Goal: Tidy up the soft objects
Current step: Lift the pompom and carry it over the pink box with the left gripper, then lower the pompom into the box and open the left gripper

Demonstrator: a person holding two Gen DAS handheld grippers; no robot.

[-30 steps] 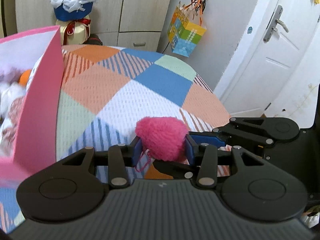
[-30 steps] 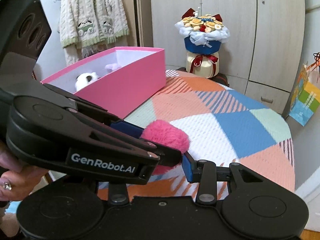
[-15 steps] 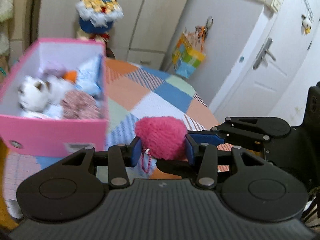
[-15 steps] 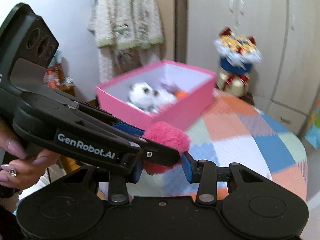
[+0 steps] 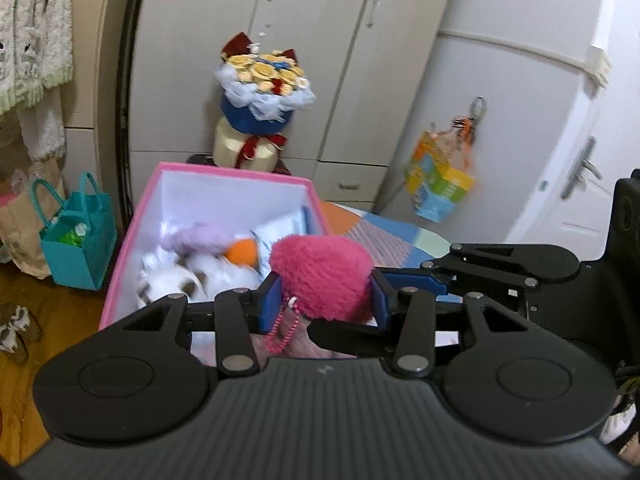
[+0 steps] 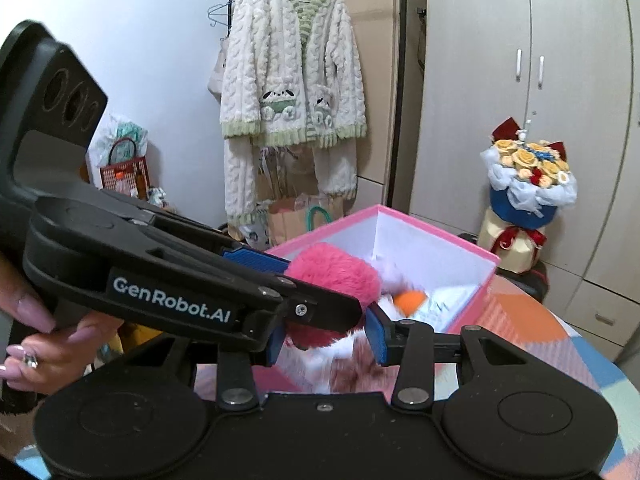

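Observation:
A fluffy pink pompom (image 5: pixel 320 276) with a bead chain (image 5: pixel 280 332) hangs over the near end of the open pink box (image 5: pixel 224 170). My left gripper (image 5: pixel 326 304) is shut on it, blue pads pressing its two sides. In the right wrist view the left gripper (image 6: pixel 324 288) reaches in from the left with the pompom (image 6: pixel 332 276). My right gripper (image 6: pixel 326 336) grips the pompom's underside crosswise. The box (image 6: pixel 440 232) holds a white plush (image 5: pixel 172 280), a purple soft toy (image 5: pixel 204 236) and an orange ball (image 5: pixel 240 252).
The box stands on a patchwork cloth (image 6: pixel 532 320) over a round table. A bouquet (image 5: pixel 264 92) stands behind it before the wardrobe. A teal bag (image 5: pixel 76 240) sits on the wooden floor at left. A cardigan (image 6: pixel 292 72) hangs on the wall. A hand (image 6: pixel 48 344) holds the left gripper.
Both grippers rose and swung left together with the pompom. It was over the cloth beside the box; now it hangs above the box's open top.

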